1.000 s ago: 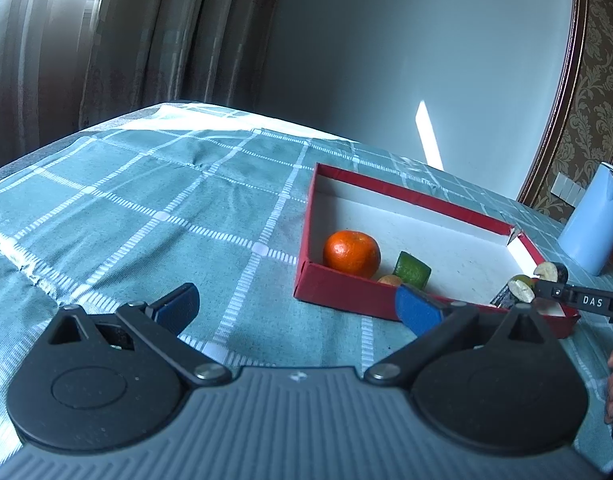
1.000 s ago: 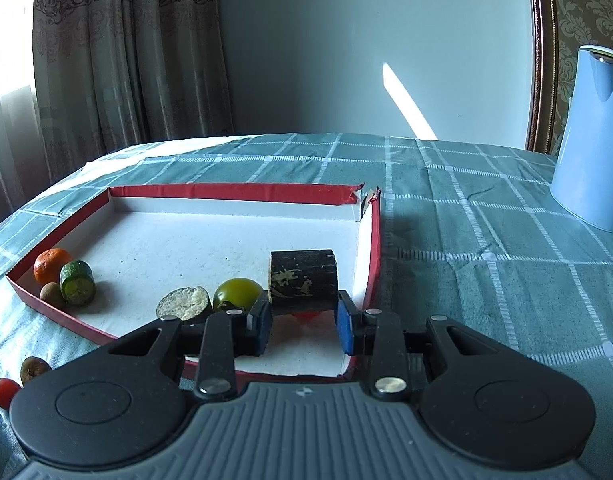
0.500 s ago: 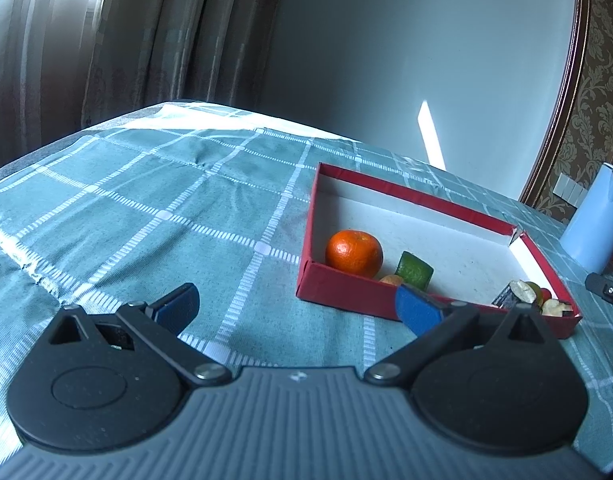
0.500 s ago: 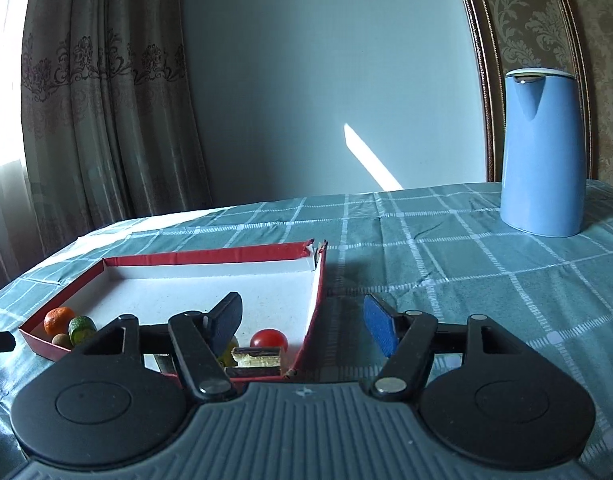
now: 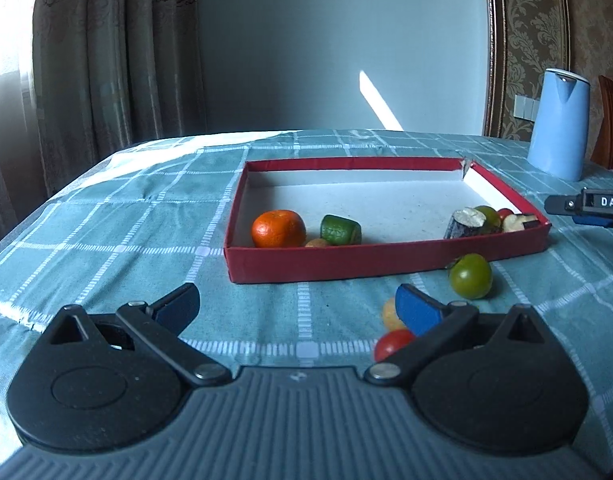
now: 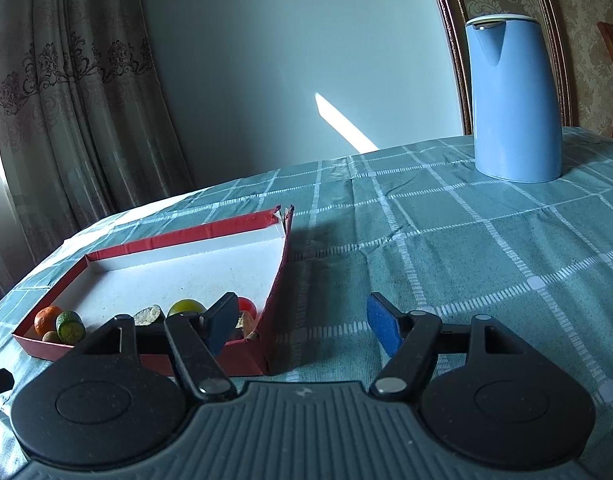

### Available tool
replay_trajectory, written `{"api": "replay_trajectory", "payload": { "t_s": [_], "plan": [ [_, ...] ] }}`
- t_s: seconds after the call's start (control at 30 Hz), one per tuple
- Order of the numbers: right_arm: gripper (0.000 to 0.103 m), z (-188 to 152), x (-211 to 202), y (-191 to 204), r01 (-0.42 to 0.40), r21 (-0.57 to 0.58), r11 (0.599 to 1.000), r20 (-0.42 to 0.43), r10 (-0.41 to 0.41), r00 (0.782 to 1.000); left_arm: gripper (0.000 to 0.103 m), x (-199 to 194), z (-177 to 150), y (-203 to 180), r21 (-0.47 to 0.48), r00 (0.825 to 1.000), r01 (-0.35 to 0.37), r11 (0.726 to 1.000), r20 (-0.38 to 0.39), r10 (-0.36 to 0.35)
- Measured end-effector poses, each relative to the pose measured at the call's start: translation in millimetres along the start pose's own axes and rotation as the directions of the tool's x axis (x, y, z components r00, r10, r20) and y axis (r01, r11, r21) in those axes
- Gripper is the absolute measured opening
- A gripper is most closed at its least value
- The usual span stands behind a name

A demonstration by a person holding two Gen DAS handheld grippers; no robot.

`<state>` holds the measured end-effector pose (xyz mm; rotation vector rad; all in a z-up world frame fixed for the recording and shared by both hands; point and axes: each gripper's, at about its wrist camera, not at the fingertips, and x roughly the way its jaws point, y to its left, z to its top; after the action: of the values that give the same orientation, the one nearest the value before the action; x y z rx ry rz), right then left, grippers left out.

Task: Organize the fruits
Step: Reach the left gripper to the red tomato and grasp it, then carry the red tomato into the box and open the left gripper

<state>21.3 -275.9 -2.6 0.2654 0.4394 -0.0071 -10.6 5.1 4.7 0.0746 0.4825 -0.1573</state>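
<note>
A red box [image 5: 386, 258] with a white floor holds an orange [image 5: 278, 229], a green cut fruit [image 5: 340, 230] and, in its right corner, a dark cylinder piece [image 5: 464, 224] among small fruits. On the cloth in front of the box lie a green tomato [image 5: 470, 276], a yellow fruit [image 5: 388, 314] and a red tomato [image 5: 390, 344]. My left gripper [image 5: 296, 300] is open and empty, its right finger just over the yellow fruit. My right gripper [image 6: 302, 316] is beside the box's [image 6: 186, 236] right corner, its jaws opening with nothing between them.
A tall blue kettle [image 6: 514, 100] stands at the back right on the teal checked tablecloth [image 6: 446, 248]. Curtains hang behind the table on the left. A wooden chair back [image 5: 612, 120] shows at the far right. The right gripper's arm [image 5: 586, 206] juts in beside the box.
My right gripper let go of the dark cylinder piece in the box, spread its jaws and drew back to the right. The left view swung right, bringing the loose fruits into sight.
</note>
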Motion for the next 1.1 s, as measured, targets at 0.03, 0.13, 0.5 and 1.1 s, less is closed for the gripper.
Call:
{"api": "replay_trajectory", "payload": {
  "t_s": [0.03,0.13,0.5,1.1],
  "plan": [
    [0.071,0,0,-1,0.0,0.004,1.0,-0.001,0.0,1.0,0.103,-2,-1,-6,0.022,1.0,0.003,1.0,0.006,-0.003],
    [0.072,-1,0,-2,-0.002,0.014,1.0,-0.001,0.002,1.0,0.1,-6,-4,-25,0.105,1.0,0.008,0.994,0.01,-0.009],
    [0.074,0,0,-2,-0.005,0.012,1.0,-0.006,0.005,1.0,0.044,4,-10,-47,0.181,0.995,0.08,0.98,-0.079,-0.066],
    [0.08,0,0,-2,-0.005,0.019,1.0,-0.008,0.005,1.0,0.024,-14,12,-41,0.147,0.994,0.11,0.983,-0.006,-0.11]
  ]
}}
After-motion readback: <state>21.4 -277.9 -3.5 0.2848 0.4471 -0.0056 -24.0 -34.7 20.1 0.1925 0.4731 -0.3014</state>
